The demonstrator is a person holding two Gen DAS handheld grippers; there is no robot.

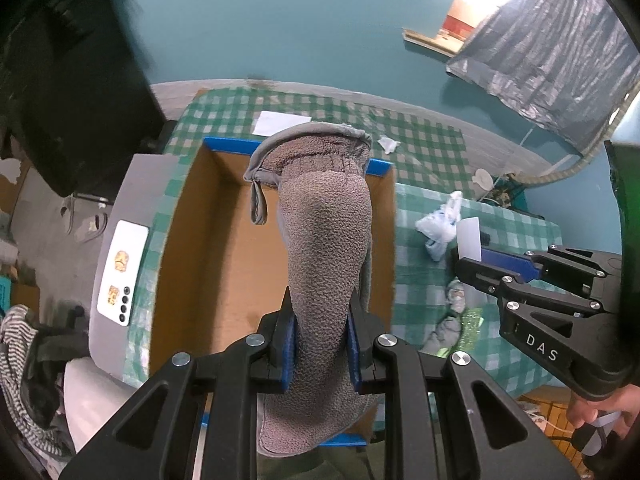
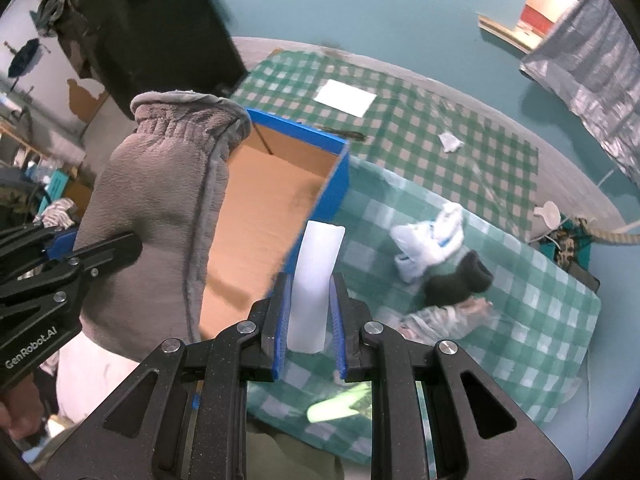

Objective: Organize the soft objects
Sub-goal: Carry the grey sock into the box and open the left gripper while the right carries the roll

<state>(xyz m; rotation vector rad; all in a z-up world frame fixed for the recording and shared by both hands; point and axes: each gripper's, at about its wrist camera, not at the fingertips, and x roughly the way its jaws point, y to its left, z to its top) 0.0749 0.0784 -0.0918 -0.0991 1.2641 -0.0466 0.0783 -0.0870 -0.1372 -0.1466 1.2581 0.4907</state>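
My left gripper (image 1: 321, 320) is shut on a grey fleece mitten (image 1: 326, 240) and holds it above the open cardboard box with blue edges (image 1: 208, 240). The mitten (image 2: 160, 208) and the box (image 2: 264, 200) also show in the right wrist view, left of my right gripper. My right gripper (image 2: 308, 304) is shut on a white soft roll (image 2: 314, 276), to the right of the box over the checkered cloth. In the left wrist view the right gripper (image 1: 480, 256) appears at the right with the white piece (image 1: 469, 238) in its fingers.
On the green checkered cloth (image 2: 520, 280) lie a white-blue crumpled bag (image 2: 428, 236), a black sock (image 2: 460, 276), a patterned cloth (image 2: 440, 316) and a white paper (image 2: 346, 98). A grey box lid (image 1: 132, 240) lies left of the box. A dark shape (image 2: 152, 28) stands behind.
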